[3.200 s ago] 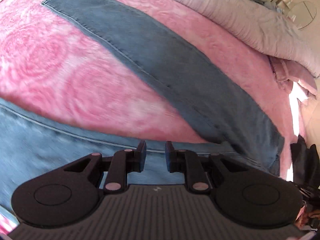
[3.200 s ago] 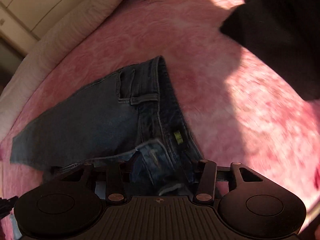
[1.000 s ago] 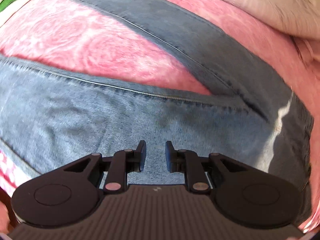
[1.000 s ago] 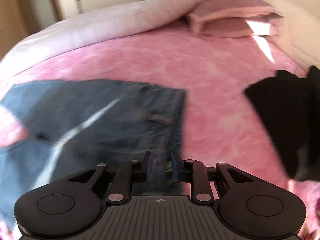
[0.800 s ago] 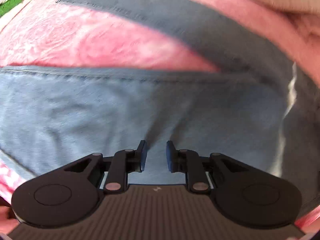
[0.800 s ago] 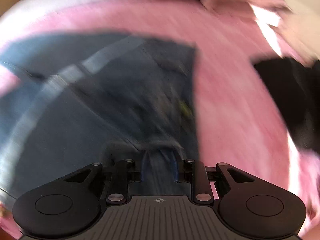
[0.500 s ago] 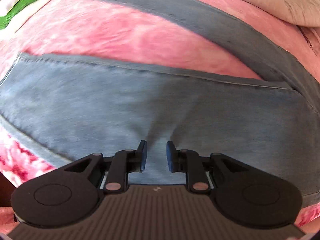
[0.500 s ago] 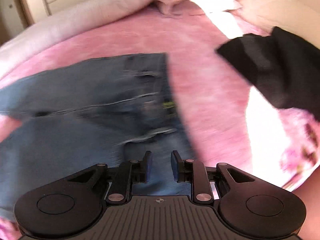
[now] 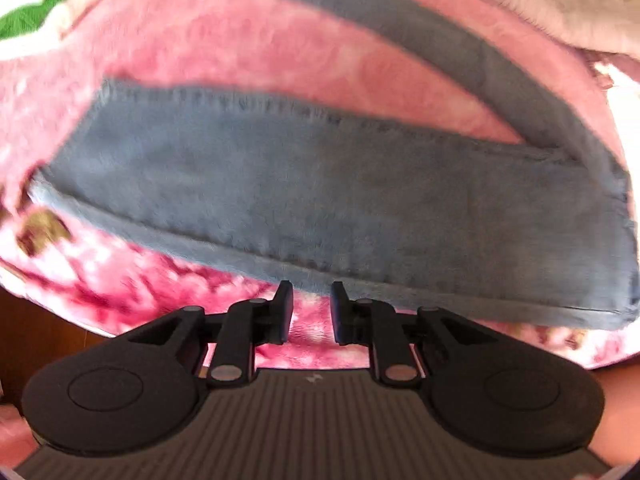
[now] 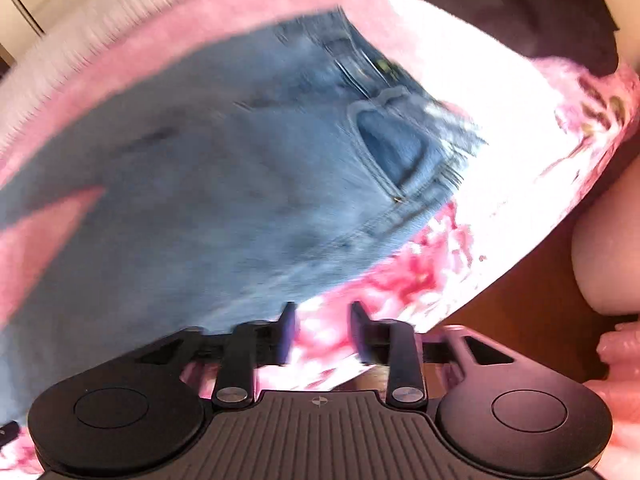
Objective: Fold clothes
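Bed under a pink plush blanket fills both views; its near edge carries a darker pink-and-white flower print. A pale, whitish duvet is bunched along the far side.

Jeans, light blue denim, lie flat on the blanket close to the near edge. In the left wrist view one leg runs across the frame with its hem to the left, while the other leg angles away toward the far side, pink blanket showing between the two. In the right wrist view the waistband end points toward the upper right, with a front pocket and a small green label visible; the picture is motion-blurred.

Black garment sits on the bed beyond the waistband, apart from the jeans.

Green-and-white item at the far left corner; too blurred to name.

Left tool: jaws narrow, nothing between them, tips over the blanket just below the denim's lower seam.

Right tool: jaws opening, nothing between them, tips over the flower-print edge beside the denim.
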A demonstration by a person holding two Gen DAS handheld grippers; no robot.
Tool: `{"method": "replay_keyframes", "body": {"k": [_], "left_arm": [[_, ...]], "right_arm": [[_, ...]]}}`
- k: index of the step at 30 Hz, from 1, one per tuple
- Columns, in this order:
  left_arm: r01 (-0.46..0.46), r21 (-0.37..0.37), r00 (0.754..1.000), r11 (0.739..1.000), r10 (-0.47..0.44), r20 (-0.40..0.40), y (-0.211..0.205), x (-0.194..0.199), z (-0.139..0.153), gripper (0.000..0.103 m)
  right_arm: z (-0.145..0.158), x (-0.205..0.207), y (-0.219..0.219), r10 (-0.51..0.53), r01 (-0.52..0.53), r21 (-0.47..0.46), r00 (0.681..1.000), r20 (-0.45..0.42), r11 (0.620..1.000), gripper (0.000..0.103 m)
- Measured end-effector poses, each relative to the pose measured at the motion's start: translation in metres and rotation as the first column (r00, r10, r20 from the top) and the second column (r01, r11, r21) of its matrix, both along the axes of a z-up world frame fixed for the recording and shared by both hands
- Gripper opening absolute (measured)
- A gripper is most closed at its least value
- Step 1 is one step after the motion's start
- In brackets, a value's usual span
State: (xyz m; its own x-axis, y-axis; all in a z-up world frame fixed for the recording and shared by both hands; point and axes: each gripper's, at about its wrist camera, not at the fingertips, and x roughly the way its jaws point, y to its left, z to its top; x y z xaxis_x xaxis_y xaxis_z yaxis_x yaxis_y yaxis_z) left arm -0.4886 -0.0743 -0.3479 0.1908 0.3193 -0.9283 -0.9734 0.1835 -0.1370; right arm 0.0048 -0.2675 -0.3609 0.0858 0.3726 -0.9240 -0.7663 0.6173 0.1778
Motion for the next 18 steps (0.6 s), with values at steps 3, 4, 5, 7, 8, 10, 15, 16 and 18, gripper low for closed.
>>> {"method": "replay_keyframes", "body": {"k": [3,4,5,7,8,10,15,16,18], "left_arm": [[0.039,0.066,0.999,0.997,-0.039,0.005,-0.003,-0.009,0.045,0.024],[0.044,0.089,0.999,0.995,-0.044,0.003,-0.004,-0.010,0.060,0.027],[0.047,0.109,0.999,0.993,-0.047,0.001,-0.003,-0.010,0.073,0.028],[0.049,0.136,0.999,0.989,-0.050,0.003,-0.003,-0.011,0.098,0.031],[0.049,0.142,0.999,0.989,-0.051,0.006,-0.004,-0.011,0.109,0.032],[0.052,0.154,0.998,0.987,-0.055,0.015,-0.006,-0.011,0.127,0.032],[0.073,0.172,0.997,0.982,-0.076,0.008,-0.021,-0.008,0.159,0.036],[0.078,0.171,0.997,0.982,-0.080,0.004,-0.024,-0.007,0.163,0.036],[0.087,0.169,0.996,0.982,-0.088,-0.004,-0.030,-0.004,0.170,0.037]], "right_arm": [[0.046,-0.026,-0.001,0.034,-0.035,0.078,0.999,0.018,0.996,0.058],[0.061,-0.036,-0.001,0.044,-0.047,0.100,0.998,0.033,0.994,0.059],[0.076,-0.046,-0.002,0.055,-0.061,0.118,0.997,0.048,0.991,0.059],[0.101,-0.063,-0.003,0.092,-0.100,0.135,0.993,0.067,0.986,0.060],[0.111,-0.072,-0.001,0.112,-0.121,0.140,0.991,0.074,0.983,0.060],[0.128,-0.090,0.000,0.149,-0.161,0.151,0.985,0.085,0.975,0.060],[0.158,-0.128,-0.009,0.227,-0.244,0.182,0.967,0.112,0.953,0.061],[0.160,-0.133,-0.011,0.233,-0.251,0.180,0.965,0.118,0.951,0.062],[0.163,-0.141,-0.016,0.241,-0.260,0.171,0.962,0.125,0.950,0.066]]}}
